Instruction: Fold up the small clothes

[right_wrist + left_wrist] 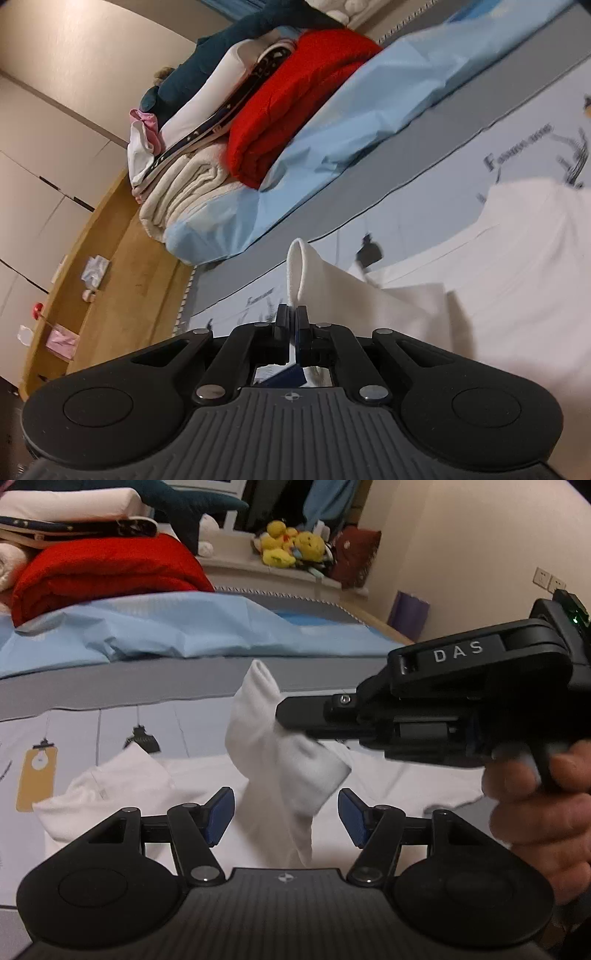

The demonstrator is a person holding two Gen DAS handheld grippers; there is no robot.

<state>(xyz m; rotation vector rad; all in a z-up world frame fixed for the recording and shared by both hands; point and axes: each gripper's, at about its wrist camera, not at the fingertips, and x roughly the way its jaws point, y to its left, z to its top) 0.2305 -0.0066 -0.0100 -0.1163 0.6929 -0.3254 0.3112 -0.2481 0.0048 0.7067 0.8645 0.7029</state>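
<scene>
The right gripper (292,317) has its jaws pinched together on a fold of a white sock (273,746), which it holds lifted above the bed (110,690), over a white garment (388,775) spread flat on the printed cover near the bed's near edge. In the left wrist view the sock hangs with its long axis roughly vertical: one end rises above the right gripper's fingers, and the longer part droops down toward the white garment. The left gripper (286,816) sits just below and in front of it with jaws wide apart and nothing between its blue pads (221,812); the hanging tail of the sock falls in line with the gap between them. That makes the left gripper the nearer free one, and the likely next move is for it to close on the lower end. The sock is limp and blurred, so it may swing out of the gap.
</scene>
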